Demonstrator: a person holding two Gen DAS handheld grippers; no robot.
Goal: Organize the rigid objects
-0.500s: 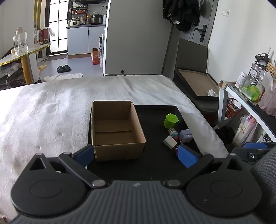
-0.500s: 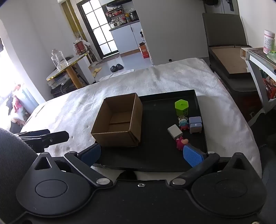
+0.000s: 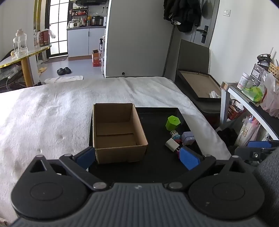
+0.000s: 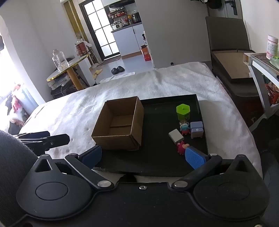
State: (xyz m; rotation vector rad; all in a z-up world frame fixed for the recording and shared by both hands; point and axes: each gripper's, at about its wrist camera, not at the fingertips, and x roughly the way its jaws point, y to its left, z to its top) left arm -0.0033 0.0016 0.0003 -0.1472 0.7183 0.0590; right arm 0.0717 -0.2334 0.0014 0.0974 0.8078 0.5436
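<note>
A white fuzzy blanket (image 3: 52, 111) covers the bed. At ten o'clock stands a round gold-rimmed table (image 3: 21, 58) bearing a clear glass bottle (image 3: 20, 43) and a red carton (image 3: 44, 38). At eleven o'clock, black slippers (image 3: 64, 70) lie on the floor before white kitchen cabinets (image 3: 86, 42). At one o'clock dark jackets (image 3: 183, 13) hang by the door; at three o'clock a white desk (image 3: 244, 103) holds a white jar (image 3: 244, 80).

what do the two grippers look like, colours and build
Both match. The left gripper and right gripper each have two black link-arm fingers tipped with blue textured pads, pivoting on silver rivets above round black discs. The left's body is ribbed dark grey, the right's smooth black. Grey fabric, perhaps a sleeve, shows alongside.
</note>
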